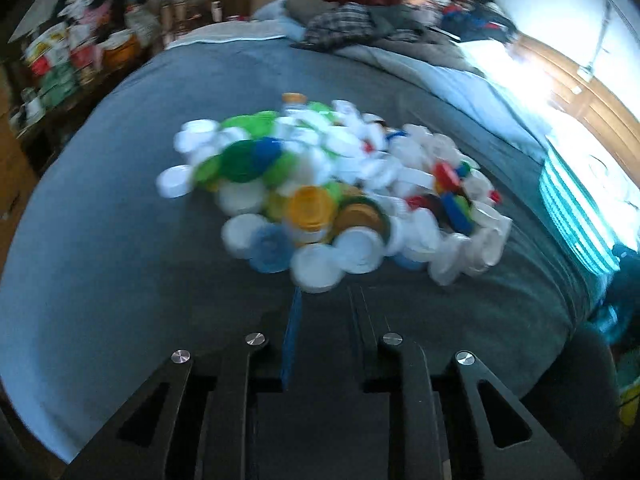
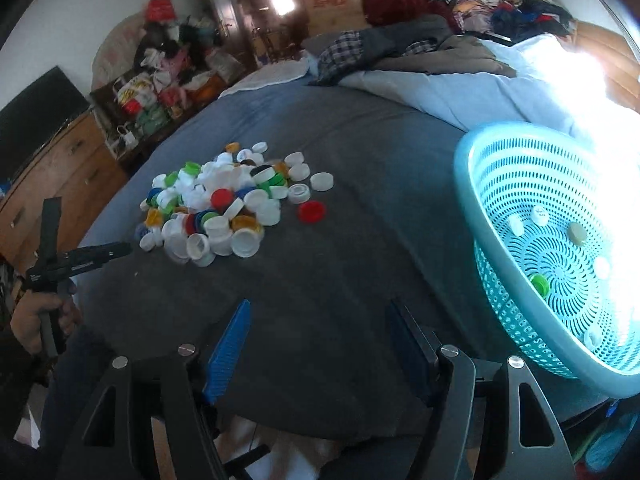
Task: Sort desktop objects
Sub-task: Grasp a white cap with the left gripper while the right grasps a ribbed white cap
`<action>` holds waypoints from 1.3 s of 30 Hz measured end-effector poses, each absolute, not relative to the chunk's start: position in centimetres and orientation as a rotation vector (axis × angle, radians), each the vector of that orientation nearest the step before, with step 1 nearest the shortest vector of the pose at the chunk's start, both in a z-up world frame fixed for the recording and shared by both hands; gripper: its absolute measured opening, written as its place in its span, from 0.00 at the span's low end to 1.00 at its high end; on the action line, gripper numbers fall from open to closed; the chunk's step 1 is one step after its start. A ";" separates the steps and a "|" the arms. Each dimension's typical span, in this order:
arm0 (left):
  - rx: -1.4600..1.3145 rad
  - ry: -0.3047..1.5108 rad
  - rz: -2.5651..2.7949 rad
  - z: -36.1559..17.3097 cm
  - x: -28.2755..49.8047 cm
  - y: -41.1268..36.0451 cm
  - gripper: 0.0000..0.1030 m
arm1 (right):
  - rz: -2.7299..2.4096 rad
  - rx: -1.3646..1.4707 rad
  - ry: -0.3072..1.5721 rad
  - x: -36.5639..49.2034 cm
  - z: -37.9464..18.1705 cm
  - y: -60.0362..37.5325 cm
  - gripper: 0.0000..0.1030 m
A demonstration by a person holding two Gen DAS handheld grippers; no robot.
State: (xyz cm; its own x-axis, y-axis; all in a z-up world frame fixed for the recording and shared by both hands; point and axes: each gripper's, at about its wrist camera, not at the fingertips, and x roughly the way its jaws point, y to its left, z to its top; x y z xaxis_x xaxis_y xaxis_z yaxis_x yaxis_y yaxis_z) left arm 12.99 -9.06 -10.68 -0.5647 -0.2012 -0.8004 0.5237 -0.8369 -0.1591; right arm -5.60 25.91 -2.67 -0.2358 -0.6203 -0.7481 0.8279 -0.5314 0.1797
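A heap of plastic bottle caps [image 1: 320,196], mostly white with green, blue, yellow and red ones, lies on the grey bedspread [image 1: 100,240]; this view is blurred. My left gripper [image 1: 326,292] sits just short of the heap's near edge, jaws narrow and shut with nothing between them. In the right wrist view the same heap [image 2: 224,204] is at centre left. A hand [image 2: 36,320] holds the left gripper [image 2: 122,249] at the heap's left side. My right gripper [image 2: 316,312] is open and empty over bare bedspread. A teal basket [image 2: 480,208] to its right holds several caps.
One red cap [image 2: 311,212] lies loose to the right of the heap. Rumpled bedding and clothes [image 2: 400,48] cover the far end of the bed. A wooden dresser [image 2: 60,168] and a cluttered shelf [image 2: 152,96] stand on the left. The basket [image 1: 576,216] shows at the right in the left wrist view.
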 end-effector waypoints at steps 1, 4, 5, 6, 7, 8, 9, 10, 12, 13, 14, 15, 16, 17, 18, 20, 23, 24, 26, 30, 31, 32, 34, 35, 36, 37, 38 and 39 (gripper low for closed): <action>1.163 0.538 -2.399 -10.9 12.7 -9.2 0.18 | -1.908 0.994 0.320 -5.5 -2.6 25.9 0.72; 1.187 0.584 -2.394 -11.6 12.0 -10.0 0.18 | -1.910 1.010 0.331 -5.6 -2.7 25.9 0.72; 1.196 0.592 -2.397 -11.9 11.8 -10.1 0.18 | -1.913 1.017 0.333 -5.6 -2.8 25.9 0.72; 1.203 0.592 -2.399 -12.0 11.6 -10.2 0.18 | -1.913 1.023 0.332 -5.6 -2.9 26.0 0.72; 1.209 0.585 -2.403 -12.3 11.3 -10.3 0.18 | -1.911 1.028 0.329 -5.6 -3.0 26.0 0.72; 1.215 0.583 -2.404 -12.5 11.0 -10.4 0.19 | -1.909 1.030 0.331 -5.6 -3.0 25.9 0.72; 1.211 0.582 -2.406 -12.7 10.8 -10.6 0.19 | -1.905 1.029 0.336 -5.5 -3.1 25.7 0.72; 1.197 0.577 -2.408 -12.7 10.8 -10.5 0.20 | -1.902 1.027 0.339 -5.4 -3.1 25.4 0.72; 1.174 0.576 -2.414 -12.5 10.9 -10.4 0.26 | -1.893 1.021 0.339 -5.1 -3.0 24.8 0.72; 1.167 0.569 -2.416 -12.5 10.7 -10.4 0.27 | -1.886 1.013 0.344 -4.8 -2.9 24.4 0.72; 1.156 0.555 -2.414 -12.5 10.5 -10.4 0.31 | -1.879 1.010 0.352 -4.7 -3.0 24.1 0.72; 1.144 0.542 -2.415 -12.5 10.3 -10.3 0.38 | -1.872 1.008 0.359 -4.5 -3.1 23.8 0.72; 1.137 0.536 -2.418 -12.5 10.2 -10.3 0.41 | -1.865 1.005 0.367 -4.3 -3.2 23.4 0.72; 1.134 0.538 -2.424 -12.5 10.0 -10.3 0.42 | -1.858 1.004 0.372 -4.1 -3.3 23.2 0.72; 1.141 0.535 -2.427 -12.6 9.9 -10.3 0.41 | -1.853 1.004 0.373 -3.9 -3.4 23.0 0.72; 1.143 0.536 -2.436 -12.6 10.1 -10.4 0.30 | -1.836 1.012 0.369 -3.7 -3.7 22.6 0.72; 1.126 0.547 -2.437 -12.2 11.0 -10.3 0.24 | -1.818 1.010 0.375 -3.3 -4.0 22.1 0.55; 1.110 0.553 -2.435 -11.9 11.7 -10.3 0.24 | -1.811 1.009 0.374 -3.3 -4.1 21.9 0.49; 1.083 0.577 -2.429 -11.4 12.8 -10.3 0.24 | -1.797 1.003 0.374 -3.3 -4.4 21.3 0.48; 1.062 0.634 -2.414 -11.1 14.2 -10.5 0.24 | -1.740 0.986 0.386 -3.3 -5.4 18.7 0.48; 1.065 0.642 -2.411 -11.2 14.4 -10.5 0.24 | -1.719 0.986 0.386 -3.5 -5.9 17.8 0.48; 1.069 0.645 -2.407 -11.3 14.5 -10.5 0.24 | -1.702 0.975 0.393 -3.5 -6.3 16.7 0.48; 1.079 0.648 -2.398 -11.6 14.6 -10.6 0.24 | -1.672 0.963 0.415 -3.7 -7.0 14.9 0.48; 1.079 0.652 -2.396 -11.6 14.6 -10.5 0.24 | -1.664 0.949 0.435 -3.7 -7.3 13.8 0.48; 1.078 0.654 -2.397 -11.6 14.6 -10.4 0.24 | -1.657 0.942 0.454 -3.6 -7.5 13.1 0.48; 1.077 0.653 -2.400 -11.5 14.6 -10.4 0.24 | -1.654 0.930 0.488 -3.6 -7.7 12.1 0.48; 1.075 0.654 -2.404 -11.5 14.7 -10.2 0.24 | -1.653 0.919 0.509 -3.5 -7.9 11.5 0.48; 1.075 0.652 -2.409 -11.4 14.7 -10.1 0.24 | -1.653 0.912 0.527 -3.6 -8.1 11.0 0.48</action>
